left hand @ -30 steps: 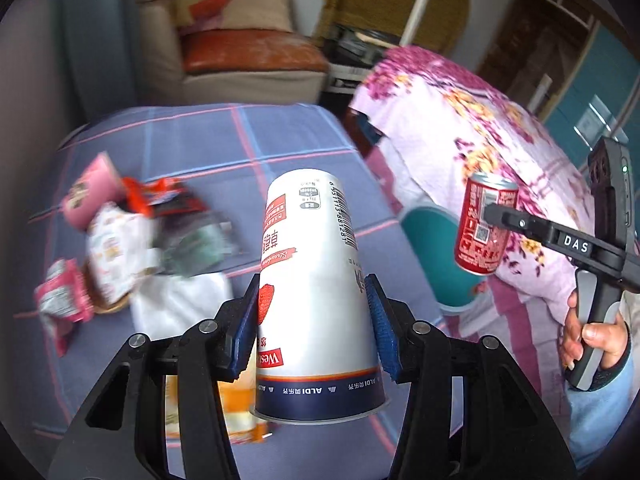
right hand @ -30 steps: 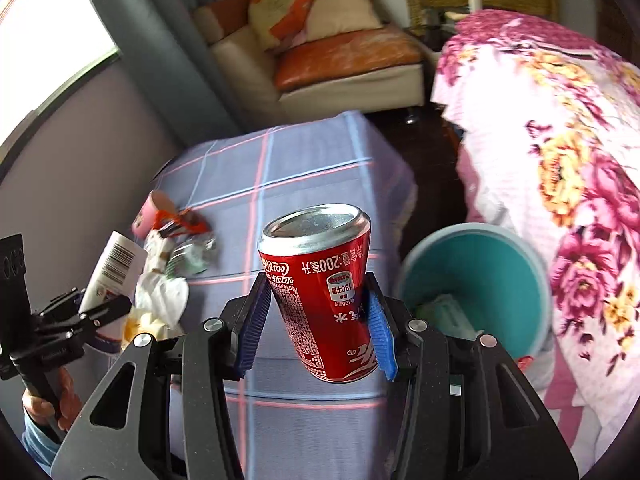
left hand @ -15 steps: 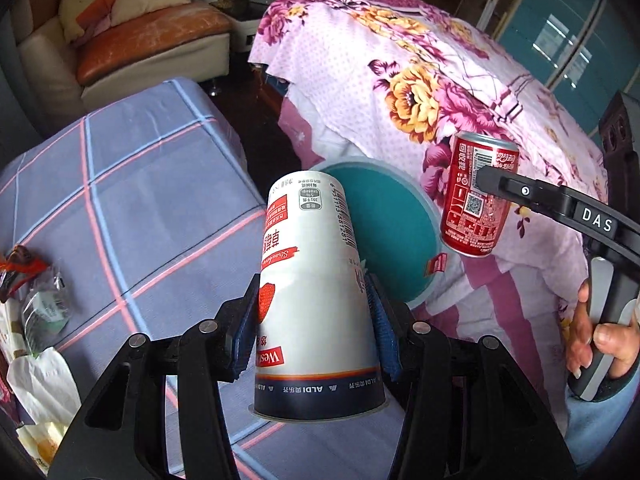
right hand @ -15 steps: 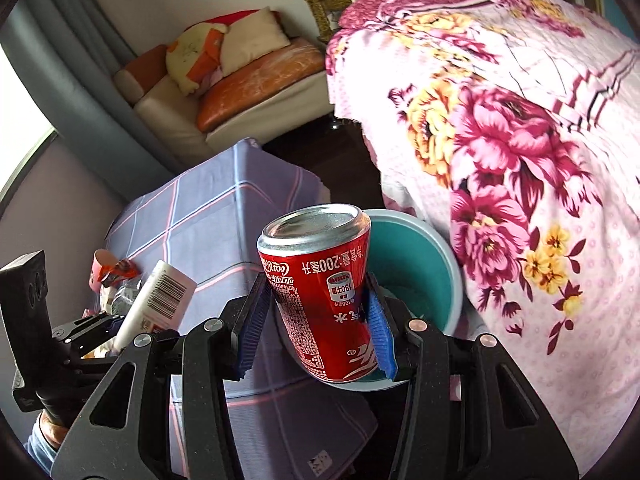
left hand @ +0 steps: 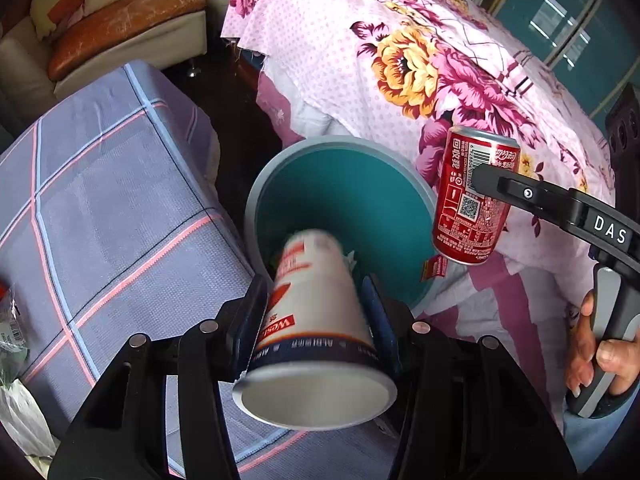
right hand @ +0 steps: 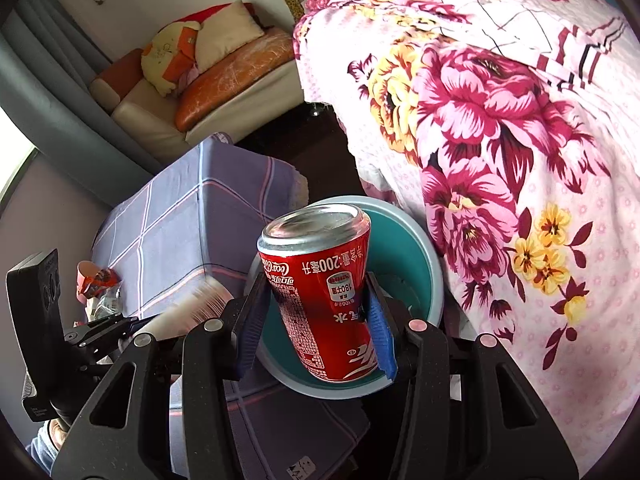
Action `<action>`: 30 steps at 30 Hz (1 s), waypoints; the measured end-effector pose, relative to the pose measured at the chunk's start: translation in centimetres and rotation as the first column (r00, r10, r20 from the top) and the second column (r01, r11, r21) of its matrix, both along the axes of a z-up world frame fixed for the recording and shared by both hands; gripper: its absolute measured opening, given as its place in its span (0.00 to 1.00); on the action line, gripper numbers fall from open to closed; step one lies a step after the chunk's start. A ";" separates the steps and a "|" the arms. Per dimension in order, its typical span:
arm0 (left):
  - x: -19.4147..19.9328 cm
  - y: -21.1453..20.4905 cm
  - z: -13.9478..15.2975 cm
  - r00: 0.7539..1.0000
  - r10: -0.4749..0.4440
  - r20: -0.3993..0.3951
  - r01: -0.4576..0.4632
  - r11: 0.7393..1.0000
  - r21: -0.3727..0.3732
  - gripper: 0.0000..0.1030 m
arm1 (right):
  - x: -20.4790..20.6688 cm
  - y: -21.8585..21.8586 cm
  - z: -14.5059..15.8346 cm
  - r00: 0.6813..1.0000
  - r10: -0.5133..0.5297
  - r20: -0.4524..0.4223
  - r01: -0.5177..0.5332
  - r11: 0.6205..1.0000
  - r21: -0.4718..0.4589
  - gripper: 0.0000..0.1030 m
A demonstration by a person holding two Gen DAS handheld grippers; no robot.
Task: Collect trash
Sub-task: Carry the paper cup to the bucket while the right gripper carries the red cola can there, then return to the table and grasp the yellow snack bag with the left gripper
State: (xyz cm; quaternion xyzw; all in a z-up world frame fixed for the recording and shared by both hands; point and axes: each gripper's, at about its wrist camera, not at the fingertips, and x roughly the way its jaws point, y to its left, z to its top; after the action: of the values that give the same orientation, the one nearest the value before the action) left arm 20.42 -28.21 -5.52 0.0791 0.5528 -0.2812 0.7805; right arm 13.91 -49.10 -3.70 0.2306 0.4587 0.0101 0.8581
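Over bin rim (left hand: pixel 256 204): cup (left hand: pixel 316 320), can (left hand: pixel 472 200).

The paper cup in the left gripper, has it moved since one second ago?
Yes. The paper cup was over the checked table beside the trash pile; now it is blurred and tilted between opened fingers, its far end over the teal bin.

Your worktop (left hand: pixel 120 184) wears a purple checked cloth; wrappers (right hand: pixel 100 292) and a pink cup (right hand: pixel 86 272) lie at its far left edge. The teal bin (left hand: pixel 256 200) stands on the floor (left hand: pixel 240 120) beside it.
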 end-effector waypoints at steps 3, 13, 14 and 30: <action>0.4 -0.6 -0.5 1.000 -0.007 -0.012 0.007 1.000 -0.003 0.49 | 0.0 -0.3 -0.4 1.000 -0.013 -0.005 0.013 1.000 -0.001 0.43; 1.3 -1.5 -1.8 1.000 -0.004 -0.026 0.004 1.000 -0.006 0.55 | 0.3 -1.1 -1.7 0.998 -0.038 -0.042 0.038 0.999 -0.001 0.43; 1.3 -1.3 -1.8 1.000 0.000 -0.025 0.000 1.000 -0.005 0.60 | 0.4 -1.1 -1.7 0.998 -0.038 -0.043 0.038 0.999 -0.001 0.43; 0.8 2.7 -1.1 0.996 0.071 -0.047 -0.072 0.997 -0.022 0.86 | 1.5 0.8 -2.4 0.993 -0.019 -0.113 0.021 1.000 0.016 0.72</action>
State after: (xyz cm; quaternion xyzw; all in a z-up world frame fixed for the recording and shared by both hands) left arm 21.25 -25.51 -6.64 0.0436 0.5697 -0.2612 0.7780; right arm 15.42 -48.28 -6.11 0.2428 0.5042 -0.0077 0.8287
